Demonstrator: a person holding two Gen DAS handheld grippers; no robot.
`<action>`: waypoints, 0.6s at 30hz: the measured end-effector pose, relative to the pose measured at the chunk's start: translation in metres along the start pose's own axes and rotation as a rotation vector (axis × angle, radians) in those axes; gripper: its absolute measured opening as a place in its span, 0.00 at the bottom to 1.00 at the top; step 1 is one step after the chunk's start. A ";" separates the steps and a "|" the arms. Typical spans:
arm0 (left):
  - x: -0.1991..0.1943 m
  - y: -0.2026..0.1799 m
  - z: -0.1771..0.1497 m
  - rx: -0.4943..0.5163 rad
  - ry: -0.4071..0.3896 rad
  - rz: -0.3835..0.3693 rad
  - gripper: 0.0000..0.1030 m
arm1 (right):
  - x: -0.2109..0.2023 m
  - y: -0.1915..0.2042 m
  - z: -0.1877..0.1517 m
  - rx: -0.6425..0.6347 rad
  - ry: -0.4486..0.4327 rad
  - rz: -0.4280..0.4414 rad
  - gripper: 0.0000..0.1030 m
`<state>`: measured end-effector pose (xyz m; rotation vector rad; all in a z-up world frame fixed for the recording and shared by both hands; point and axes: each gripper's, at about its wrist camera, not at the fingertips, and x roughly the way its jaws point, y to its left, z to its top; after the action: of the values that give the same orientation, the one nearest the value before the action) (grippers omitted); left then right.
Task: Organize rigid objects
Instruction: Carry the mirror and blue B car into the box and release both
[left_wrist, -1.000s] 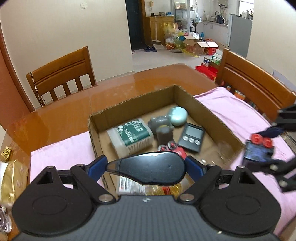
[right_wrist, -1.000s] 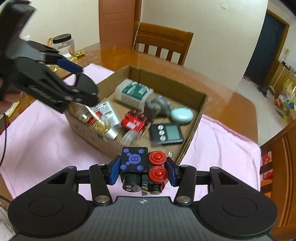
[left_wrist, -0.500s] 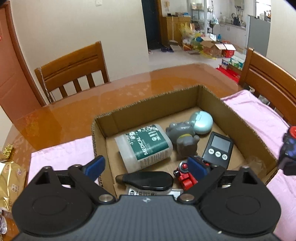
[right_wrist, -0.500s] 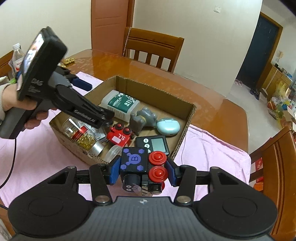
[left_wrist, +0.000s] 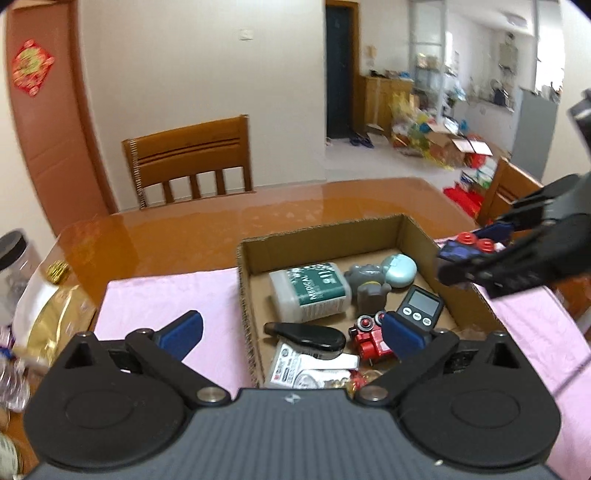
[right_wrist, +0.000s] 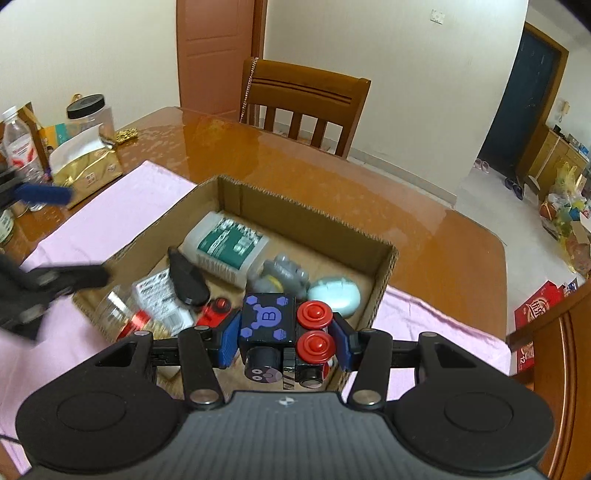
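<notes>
One black toy block, red knobs, pinched by right claw, left claw opening, empty.

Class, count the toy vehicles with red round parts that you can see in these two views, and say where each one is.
2. The black toy truck is clamped in the right gripper above the cardboard box; the red toy truck lies inside it. Others may be hidden.
</notes>
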<state>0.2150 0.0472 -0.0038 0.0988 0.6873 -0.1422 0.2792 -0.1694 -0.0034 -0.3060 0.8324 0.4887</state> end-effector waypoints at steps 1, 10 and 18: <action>-0.004 0.002 -0.001 -0.012 -0.001 0.005 0.99 | 0.007 -0.002 0.005 0.001 0.007 0.002 0.54; -0.020 0.016 -0.019 -0.076 0.005 0.078 0.99 | 0.065 -0.017 0.047 0.012 0.043 -0.007 0.54; -0.026 0.017 -0.029 -0.072 0.017 0.128 0.99 | 0.102 -0.027 0.071 0.047 0.048 -0.019 0.64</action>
<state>0.1802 0.0700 -0.0086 0.0743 0.7001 0.0060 0.3970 -0.1309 -0.0344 -0.2829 0.8858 0.4453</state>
